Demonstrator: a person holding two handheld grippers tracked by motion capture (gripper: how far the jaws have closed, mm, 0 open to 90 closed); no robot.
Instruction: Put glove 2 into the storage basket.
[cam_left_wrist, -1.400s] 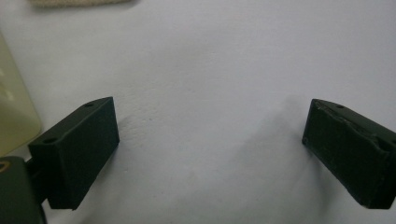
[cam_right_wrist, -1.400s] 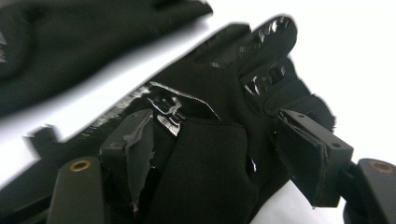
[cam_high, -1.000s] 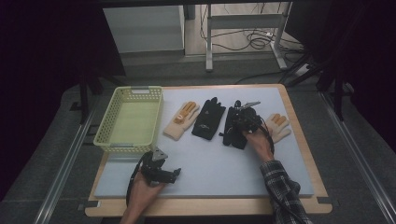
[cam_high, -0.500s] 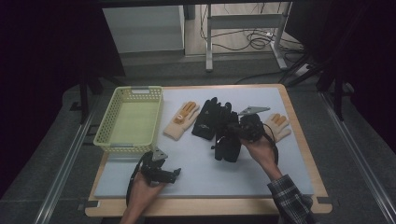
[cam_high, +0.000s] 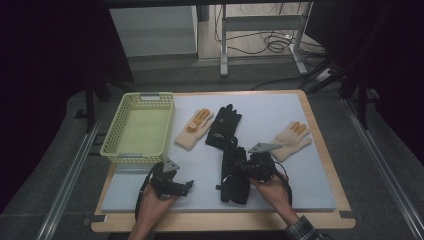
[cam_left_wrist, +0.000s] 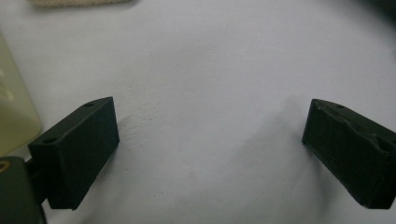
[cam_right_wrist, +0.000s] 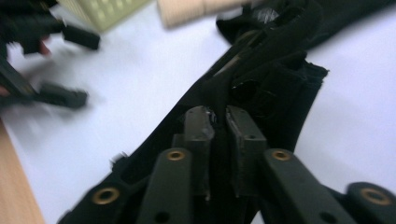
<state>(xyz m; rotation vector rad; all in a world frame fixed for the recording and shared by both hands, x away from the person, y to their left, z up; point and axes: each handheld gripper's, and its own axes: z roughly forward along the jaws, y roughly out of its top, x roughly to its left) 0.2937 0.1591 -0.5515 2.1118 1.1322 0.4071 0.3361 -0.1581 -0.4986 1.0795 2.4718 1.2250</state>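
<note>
Each hand carries a black two-jaw gripper topped by a grey three-cornered plate. The left gripper (cam_high: 187, 185) has blocky, matt black rectangular pads (cam_left_wrist: 79, 149), each with small round holes along one edge. A black cable loops from its body. The right gripper (cam_high: 236, 167) has dark jaw arms fitted with brass-coloured rivets (cam_right_wrist: 175, 155) at the pivots. The right forearm wears a plaid cuff (cam_high: 302, 231).
</note>
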